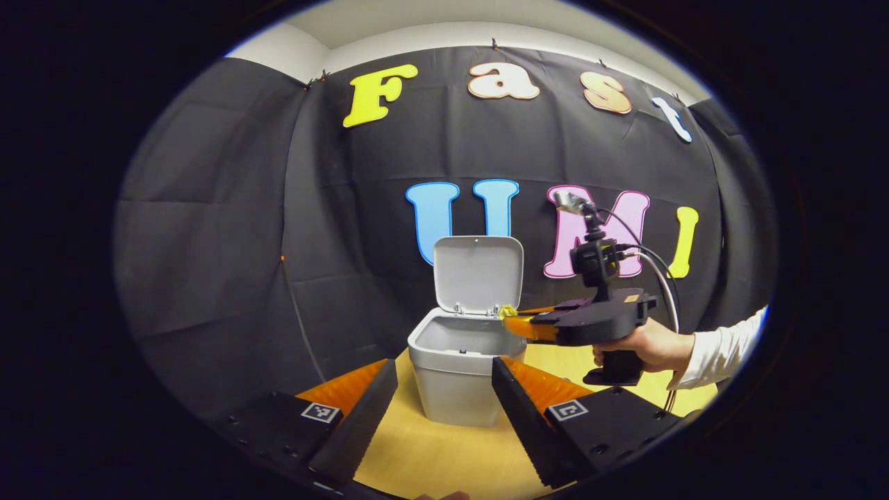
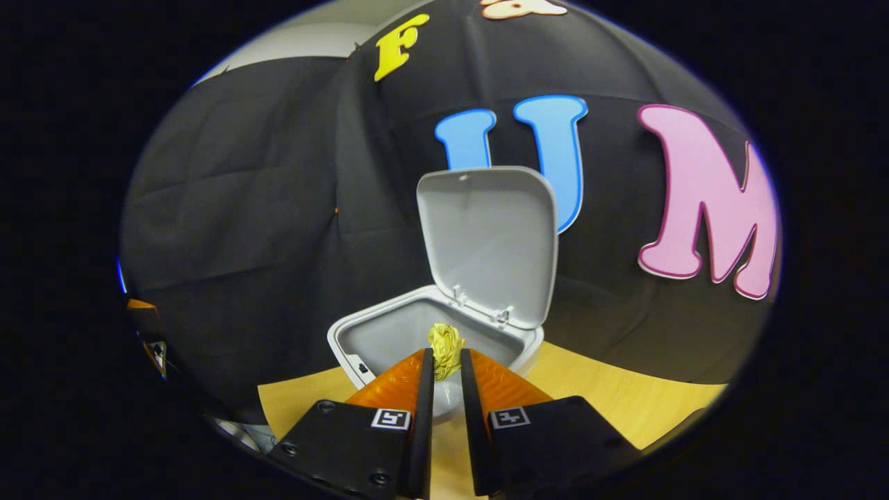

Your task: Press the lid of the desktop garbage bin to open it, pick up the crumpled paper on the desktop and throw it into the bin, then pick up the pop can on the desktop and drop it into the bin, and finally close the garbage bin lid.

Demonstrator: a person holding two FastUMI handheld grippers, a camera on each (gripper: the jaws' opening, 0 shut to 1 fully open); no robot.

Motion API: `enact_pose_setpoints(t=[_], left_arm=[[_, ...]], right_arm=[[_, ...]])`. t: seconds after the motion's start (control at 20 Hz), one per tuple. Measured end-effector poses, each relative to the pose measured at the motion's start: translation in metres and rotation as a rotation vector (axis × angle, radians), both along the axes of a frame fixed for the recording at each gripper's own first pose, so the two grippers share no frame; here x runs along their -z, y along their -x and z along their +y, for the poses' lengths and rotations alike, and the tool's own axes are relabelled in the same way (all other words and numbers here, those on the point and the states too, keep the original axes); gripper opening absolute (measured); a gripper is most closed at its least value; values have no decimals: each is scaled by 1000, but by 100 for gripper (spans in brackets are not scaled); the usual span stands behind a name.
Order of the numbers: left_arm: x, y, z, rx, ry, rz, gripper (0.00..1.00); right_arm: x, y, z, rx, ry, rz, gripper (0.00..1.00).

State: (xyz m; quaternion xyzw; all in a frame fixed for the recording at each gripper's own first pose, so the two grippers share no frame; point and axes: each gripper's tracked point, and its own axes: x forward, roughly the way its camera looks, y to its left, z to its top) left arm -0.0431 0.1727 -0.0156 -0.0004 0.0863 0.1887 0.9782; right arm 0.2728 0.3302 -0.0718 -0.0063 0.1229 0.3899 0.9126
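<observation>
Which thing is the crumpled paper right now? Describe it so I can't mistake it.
Find the grey plastic desktop bin on the wooden table, its hinged lid standing upright. Above its open mouth the right gripper has its jaws closed on a small yellow crumpled paper wad, the one yellow, wrinkled thing there.

Looks like a recording booth or lab setup, not a real home. Black cloth [image 1: 229,208] pinned up as walls on every side, plain white wall [image 1: 278,52] above it, small wooden table [image 1: 430,451] in the middle, cabled camera rig [image 1: 594,260] held by hand.
</observation>
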Motion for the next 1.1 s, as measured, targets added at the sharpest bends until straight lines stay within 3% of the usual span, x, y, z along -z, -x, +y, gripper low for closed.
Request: enact_pose_setpoints(t=[0.05, 0.1, 0.25, 0.35, 0.55, 0.6, 0.65, 0.9, 1.1], left_arm=[[0, 3, 1, -6, 2, 0, 93], [0, 5, 1, -10, 6, -1, 93], [7, 7, -1, -18, 20, 9, 93], [14, 7, -4, -16, 35, 20, 93], [22, -1, -20, 21, 27, 28, 93], [20, -5, -22, 27, 8, 29, 93], [18, -9, -25, 37, -8, 20, 93], [37, -41, -58, 142, 2, 18, 93], [68, -74, -93, 249, -9, 46, 93]], right_arm=[[10, -2, 5, 0, 23, 10, 21], [18, -3, 9, -2, 42, 21, 27], [23, -2, 16, -18, 46, 30, 27], [19, 0, 17, -33, 35, 27, 34], [7, 3, 9, -23, 26, -9, 83], [3, 5, 5, -21, 20, -14, 84], [-1, 7, 0, -18, 13, -16, 92], [-34, 14, -45, 28, -39, -54, 95], [-62, 19, -110, 117, -74, -103, 95]])
